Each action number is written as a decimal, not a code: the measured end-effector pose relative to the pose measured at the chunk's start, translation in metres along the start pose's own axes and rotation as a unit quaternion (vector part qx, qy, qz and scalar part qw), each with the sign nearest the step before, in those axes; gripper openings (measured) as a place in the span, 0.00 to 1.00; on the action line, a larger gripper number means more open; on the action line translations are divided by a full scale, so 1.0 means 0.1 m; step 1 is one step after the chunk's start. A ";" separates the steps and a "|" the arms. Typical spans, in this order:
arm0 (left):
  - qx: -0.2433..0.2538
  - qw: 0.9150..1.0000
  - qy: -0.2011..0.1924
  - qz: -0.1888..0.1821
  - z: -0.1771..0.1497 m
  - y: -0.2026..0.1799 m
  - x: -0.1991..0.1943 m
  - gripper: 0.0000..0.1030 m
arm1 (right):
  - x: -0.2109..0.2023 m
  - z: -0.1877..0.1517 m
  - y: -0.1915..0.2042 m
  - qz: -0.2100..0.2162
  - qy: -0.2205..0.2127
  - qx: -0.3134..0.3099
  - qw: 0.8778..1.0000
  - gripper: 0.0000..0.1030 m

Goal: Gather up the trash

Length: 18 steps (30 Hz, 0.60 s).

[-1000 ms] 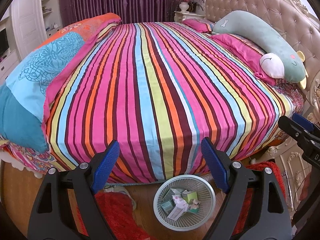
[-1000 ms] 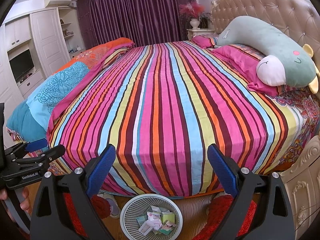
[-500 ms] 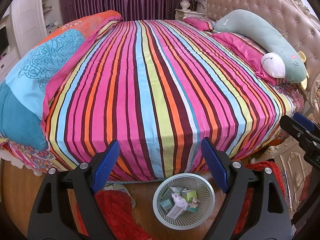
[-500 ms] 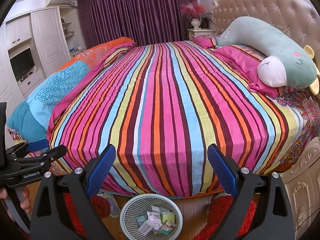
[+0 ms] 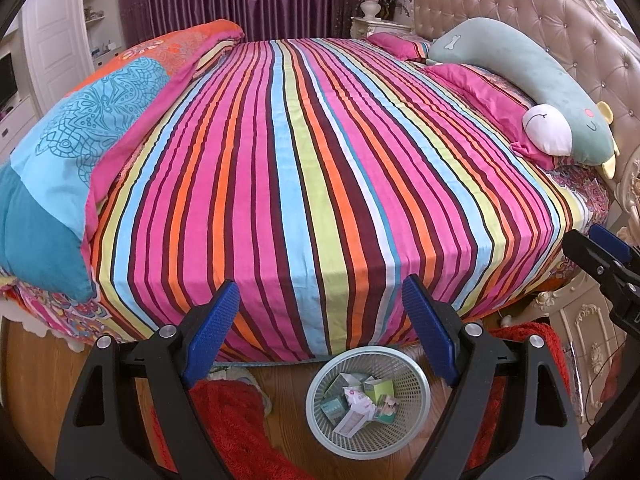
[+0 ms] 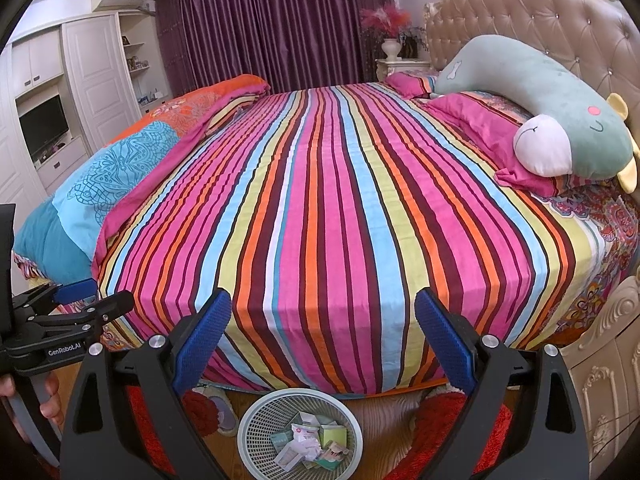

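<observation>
Since the earlier frames we have drifted slightly; the bed sheet [image 5: 320, 160] sits a little lower in the left view. We hold the left gripper [image 5: 320, 320] and right gripper [image 6: 322, 336] level above the floor, jaws spread wide, nothing between them. One basket [image 5: 416, 428] stands below on the floor at the bed's foot, holding several crumpled papers and small boxes [image 6: 308, 444]. One long plush toy [image 6: 532, 92] lies by the headboard.
</observation>
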<state>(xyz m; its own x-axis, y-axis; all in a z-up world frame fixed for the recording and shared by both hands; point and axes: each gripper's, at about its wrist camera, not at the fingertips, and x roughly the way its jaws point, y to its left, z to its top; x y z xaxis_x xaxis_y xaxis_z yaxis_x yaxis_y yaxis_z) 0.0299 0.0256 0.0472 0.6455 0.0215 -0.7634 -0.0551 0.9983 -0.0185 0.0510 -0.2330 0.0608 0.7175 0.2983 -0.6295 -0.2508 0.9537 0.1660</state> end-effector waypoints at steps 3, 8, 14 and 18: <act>-0.001 1.000 -0.001 -0.001 0.01 0.00 -0.01 0.79 | 0.00 0.01 0.00 0.000 0.000 -0.001 1.000 0.86; -0.005 1.000 -0.006 0.000 0.01 0.01 -0.04 0.79 | 0.00 0.01 -0.01 -0.001 0.000 -0.001 1.000 0.86; -0.007 1.000 -0.007 0.004 0.02 0.01 -0.07 0.79 | 0.00 0.01 -0.01 0.000 0.000 -0.001 1.000 0.86; -0.002 1.000 -0.004 0.013 0.03 -0.01 -0.06 0.79 | -0.01 0.02 -0.03 0.000 0.000 -0.001 1.000 0.86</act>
<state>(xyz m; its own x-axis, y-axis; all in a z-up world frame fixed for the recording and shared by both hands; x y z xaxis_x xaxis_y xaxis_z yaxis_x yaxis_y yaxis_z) 0.0280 0.0251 0.0538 0.6504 0.0488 -0.7581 -0.0761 0.9971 -0.0011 0.0528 -0.2362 0.0623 0.7168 0.2987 -0.6301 -0.2527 0.9535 0.1645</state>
